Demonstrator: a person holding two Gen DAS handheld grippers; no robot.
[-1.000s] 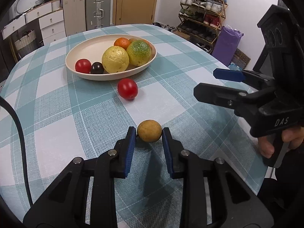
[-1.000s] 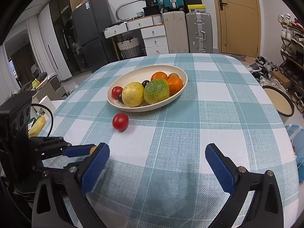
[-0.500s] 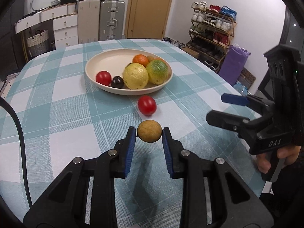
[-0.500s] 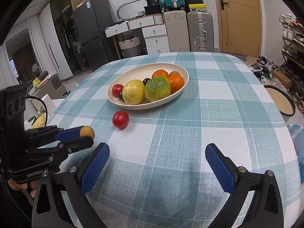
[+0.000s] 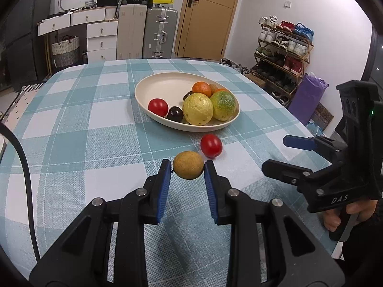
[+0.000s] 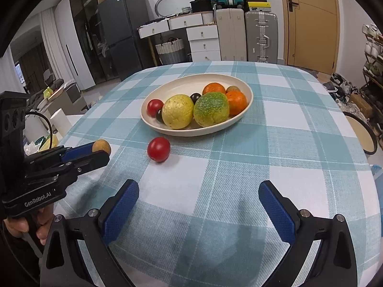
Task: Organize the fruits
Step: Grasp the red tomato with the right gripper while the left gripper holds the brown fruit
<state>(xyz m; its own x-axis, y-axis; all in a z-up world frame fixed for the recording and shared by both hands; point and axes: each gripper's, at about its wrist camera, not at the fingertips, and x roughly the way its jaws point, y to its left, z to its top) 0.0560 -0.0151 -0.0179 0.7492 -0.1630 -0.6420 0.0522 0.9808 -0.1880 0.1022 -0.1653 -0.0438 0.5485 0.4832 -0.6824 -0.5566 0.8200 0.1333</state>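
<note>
Left wrist view shows the left tongs (image 5: 188,171) closed narrow on a small round tan-brown fruit with rough skin (image 5: 188,165), one blue pad touching each side of it. A second ago the same fruit sat on the checked teal-and-white cloth of the bench (image 5: 71,124); now it hangs clear above the cloth, and the oval cream bowl (image 5: 143,88) is more in front of the tongs than before, at about 12 o'clock from the fruit. So the pick-up is done and the carry to the bowl has started.

A glossy red round fruit (image 5: 211,145) lies on the cloth just beside the held one, at about 1 o'clock, between it and the bowl. It has not moved. Inside the bowl I see a red fruit, a dark one, a yellow one, a green-speckled one and orange ones at the far side; the near left part of the bowl is free.

From the right wrist view, the right tongs (image 6: 198,209) stand wide with nothing between the pads, low over the cloth at 6 o'clock from the bowl, in the same place as before.

I judge that the tan fruit should go into the free part of the bowl, and the red one is the last fruit outside. The carry path passes close to it, so a knock could make it roll.
</note>
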